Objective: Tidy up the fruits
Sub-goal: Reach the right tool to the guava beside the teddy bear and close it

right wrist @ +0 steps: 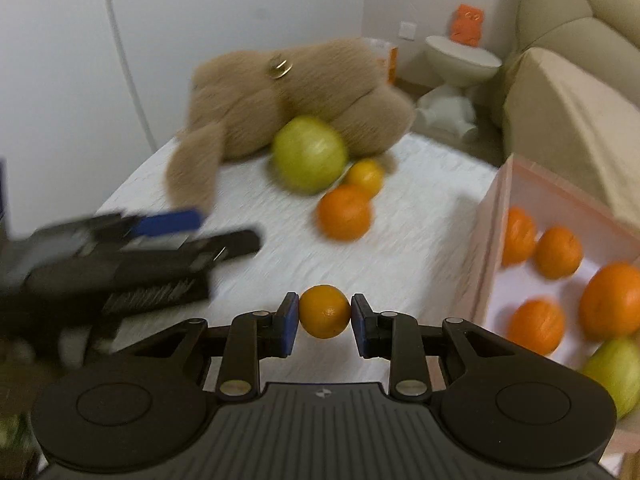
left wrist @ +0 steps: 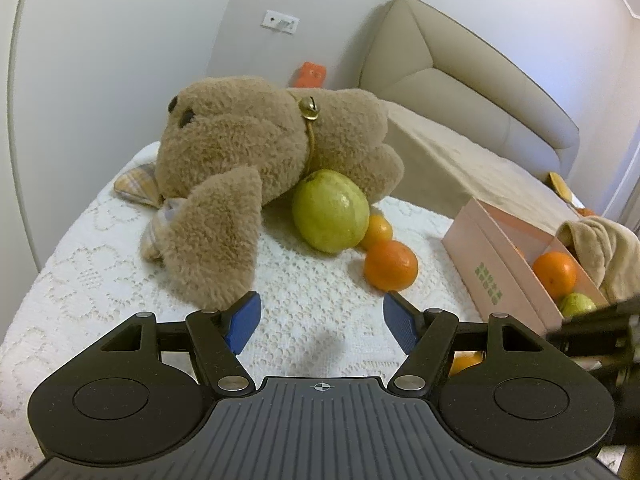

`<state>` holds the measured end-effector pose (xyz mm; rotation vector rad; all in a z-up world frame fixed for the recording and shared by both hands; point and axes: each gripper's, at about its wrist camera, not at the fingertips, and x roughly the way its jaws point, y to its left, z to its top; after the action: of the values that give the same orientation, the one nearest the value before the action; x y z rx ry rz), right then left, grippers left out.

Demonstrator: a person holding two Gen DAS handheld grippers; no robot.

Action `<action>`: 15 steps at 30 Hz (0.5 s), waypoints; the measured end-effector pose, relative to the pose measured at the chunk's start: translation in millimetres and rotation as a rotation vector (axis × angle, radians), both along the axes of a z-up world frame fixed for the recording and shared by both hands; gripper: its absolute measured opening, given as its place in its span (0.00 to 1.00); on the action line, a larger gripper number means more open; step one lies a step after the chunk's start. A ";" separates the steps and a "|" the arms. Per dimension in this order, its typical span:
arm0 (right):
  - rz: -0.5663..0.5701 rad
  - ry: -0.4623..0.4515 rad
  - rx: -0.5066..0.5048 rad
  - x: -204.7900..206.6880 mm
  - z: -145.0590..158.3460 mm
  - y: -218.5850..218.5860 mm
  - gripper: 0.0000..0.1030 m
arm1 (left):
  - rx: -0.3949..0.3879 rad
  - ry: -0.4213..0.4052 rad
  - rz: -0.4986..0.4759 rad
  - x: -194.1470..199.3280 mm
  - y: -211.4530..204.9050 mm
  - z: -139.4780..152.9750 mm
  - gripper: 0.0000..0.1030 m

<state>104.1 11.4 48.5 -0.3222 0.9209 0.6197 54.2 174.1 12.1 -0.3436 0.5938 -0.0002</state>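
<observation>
My right gripper [right wrist: 325, 314] is shut on a small orange [right wrist: 325, 317], held above the white bedspread just left of the pink box [right wrist: 490, 236]. Inside that box lie several oranges [right wrist: 558, 252] and a green guava [right wrist: 612, 372]. On the bed a large green guava [left wrist: 330, 211] leans against the teddy bear [left wrist: 256, 140], with two oranges [left wrist: 391, 265] beside it. My left gripper [left wrist: 320, 320] is open over the bedspread, nothing between its blue pads, short of that fruit. The left gripper [right wrist: 120, 256] also shows, blurred, at the left of the right wrist view.
A white lace bedspread [left wrist: 100, 272] covers the surface. A beige sofa [left wrist: 460, 92] stands behind the box, and a beige cloth [left wrist: 604, 248] hangs over the box's far end. An orange toy [right wrist: 466, 24] sits on a round white stand by the wall.
</observation>
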 end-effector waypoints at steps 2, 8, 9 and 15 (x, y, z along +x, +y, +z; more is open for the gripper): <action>0.023 0.021 -0.025 -4.3 -9.6 3.0 0.27 | 0.004 0.003 0.001 0.2 -1.0 -0.3 0.71; 0.035 0.021 0.012 1.8 -1.7 5.4 0.39 | -0.013 -0.029 0.070 -5.6 9.8 5.2 0.70; 0.034 -0.006 0.030 4.5 5.7 7.5 0.42 | -0.020 -0.033 0.089 -7.0 13.0 5.8 0.70; 0.035 -0.226 0.035 42.3 32.3 54.5 0.67 | -0.096 -0.083 0.248 -19.1 45.6 10.4 0.62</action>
<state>146.4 65.9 80.8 -0.3694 0.6880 0.6170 35.1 219.7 22.5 -0.5067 0.4672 0.1945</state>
